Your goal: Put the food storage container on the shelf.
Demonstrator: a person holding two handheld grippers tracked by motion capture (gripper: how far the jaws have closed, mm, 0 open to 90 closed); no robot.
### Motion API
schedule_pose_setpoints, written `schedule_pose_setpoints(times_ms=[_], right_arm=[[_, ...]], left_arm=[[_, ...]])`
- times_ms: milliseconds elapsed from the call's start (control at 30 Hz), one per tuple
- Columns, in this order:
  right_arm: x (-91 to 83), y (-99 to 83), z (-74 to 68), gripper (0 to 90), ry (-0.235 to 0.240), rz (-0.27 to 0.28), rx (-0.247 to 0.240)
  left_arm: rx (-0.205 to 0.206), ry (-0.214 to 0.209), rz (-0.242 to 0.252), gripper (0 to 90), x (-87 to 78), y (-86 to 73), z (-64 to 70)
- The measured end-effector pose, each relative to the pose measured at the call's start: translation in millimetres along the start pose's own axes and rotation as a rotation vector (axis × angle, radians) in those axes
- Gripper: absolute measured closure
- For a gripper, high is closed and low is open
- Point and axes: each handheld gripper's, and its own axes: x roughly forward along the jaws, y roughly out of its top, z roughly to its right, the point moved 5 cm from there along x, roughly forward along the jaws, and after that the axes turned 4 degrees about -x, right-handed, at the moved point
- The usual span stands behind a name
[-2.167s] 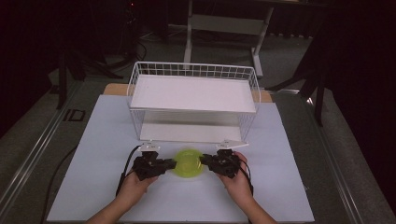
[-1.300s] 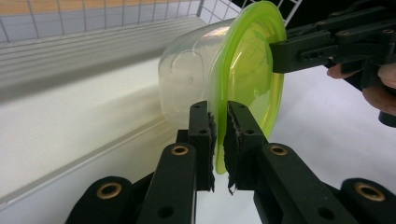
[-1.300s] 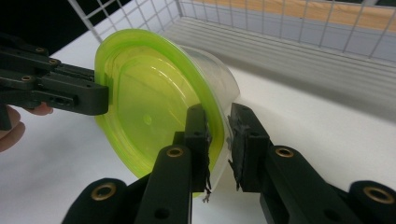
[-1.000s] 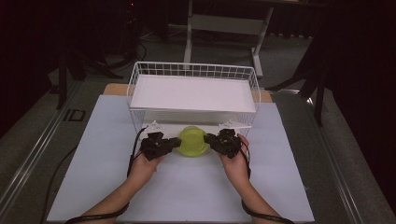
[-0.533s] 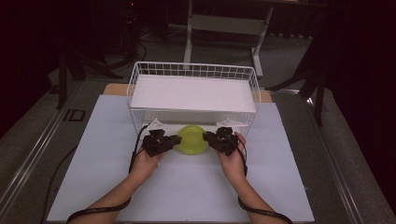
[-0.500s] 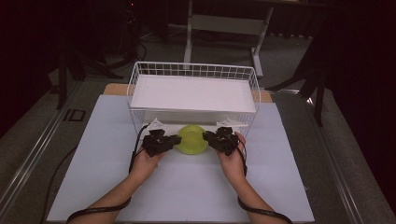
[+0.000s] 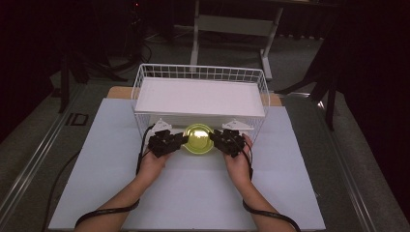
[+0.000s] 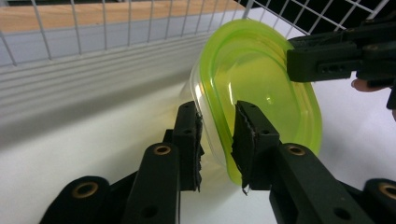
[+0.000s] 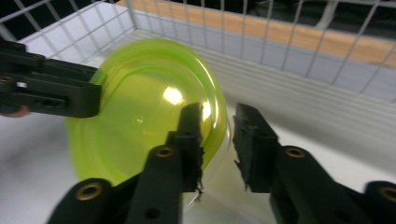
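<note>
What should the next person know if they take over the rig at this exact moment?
Left gripper: shut on the bowl's rim.
Right gripper: shut on the opposite rim.
The green bowl hangs between both grippers at the front of the wire rack, by its lower level, under the white shelf.
Done: bowl picked up and brought to the rack.
Left, probably: slide it in on the lower level, then open both grippers.
</note>
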Motion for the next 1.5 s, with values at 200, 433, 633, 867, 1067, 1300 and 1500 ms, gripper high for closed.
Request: schedule_pose_setpoints(times_ms=[200,433,633,867,1067,1300,1500], right_arm=[[5.6,0.2,6.7,58.7,-0.027,0.014,0.009],[8.9,1.4,8.4,51.9,-0.057,0.029,-0.005],[-1.6,8.1,6.8,48.6,-0.063,0.069,-0.012],[-19.3,1.4,-4.0,49.0,-0.026,0.083,0.005],[-27.9,-13.1,-20.4,58.4,0.016,0.059,-0.009],[-22.2,-25.9,-35.7,79.3,0.065,-0.004,-0.001],[-10.4,-29.8,-42.7,89.7,0.065,-0.039,-0.018]], left_arm=[[-0.006,-0.007,0.014,62.9,4.5,1.2,-3.5],[-0.011,0.037,0.056,53.6,8.2,5.1,-7.2],[-0.027,0.020,0.066,48.3,5.4,6.5,-6.0],[-0.014,0.009,0.062,40.2,-12.0,2.0,2.1],[-0.021,0.025,0.088,31.5,-36.8,-8.5,17.6],[-0.009,-0.013,0.114,13.3,-57.4,-19.6,27.8],[0.029,0.030,0.184,1.4,-70.0,-33.3,22.6]])
